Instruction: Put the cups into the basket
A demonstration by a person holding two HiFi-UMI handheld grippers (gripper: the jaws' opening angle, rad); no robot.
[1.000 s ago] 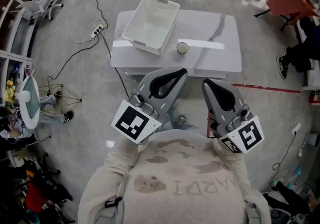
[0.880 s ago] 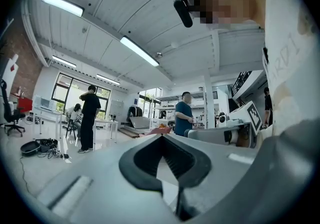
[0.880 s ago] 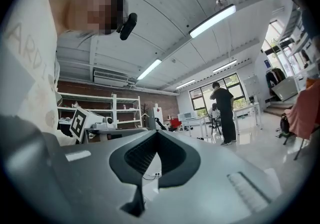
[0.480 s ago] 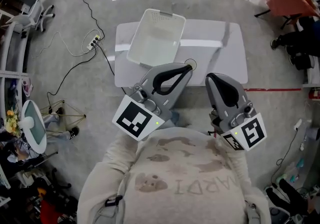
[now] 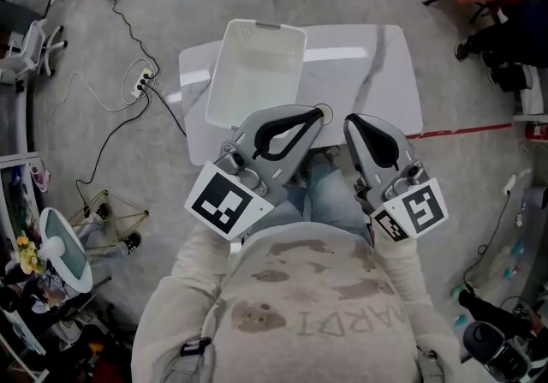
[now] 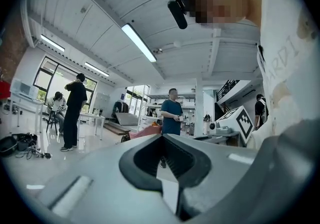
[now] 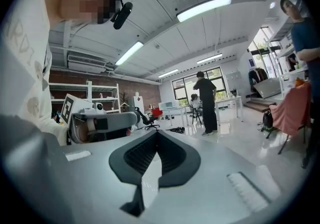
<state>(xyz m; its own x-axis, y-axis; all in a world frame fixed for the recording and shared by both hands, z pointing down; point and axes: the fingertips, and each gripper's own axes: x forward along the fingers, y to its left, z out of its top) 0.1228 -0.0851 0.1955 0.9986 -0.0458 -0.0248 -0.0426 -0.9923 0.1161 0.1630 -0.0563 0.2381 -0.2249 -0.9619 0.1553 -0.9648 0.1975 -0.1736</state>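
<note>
We count one cup, one white basket and one white desk that carries both, and we hold two grippers over the near edge of that desk. The cup stands just past the tips of the left gripper, so close in the head view that the fingers cover most of it and only part of its rim shows. It lies a little to the left of the tips of the right gripper and slightly beyond them. The basket stands open side up, beyond the left fingers and to their left, and its near right corner is just beside the cup. We cannot tell whether the two touch. The cup is on the desk, outside the basket. In the left gripper view, the fingers of the left gripper are closed tip to tip, with only open room showing through the loop of their dark pads. In the right gripper view, the right gripper is closed the same way, gripping nothing.
</note>
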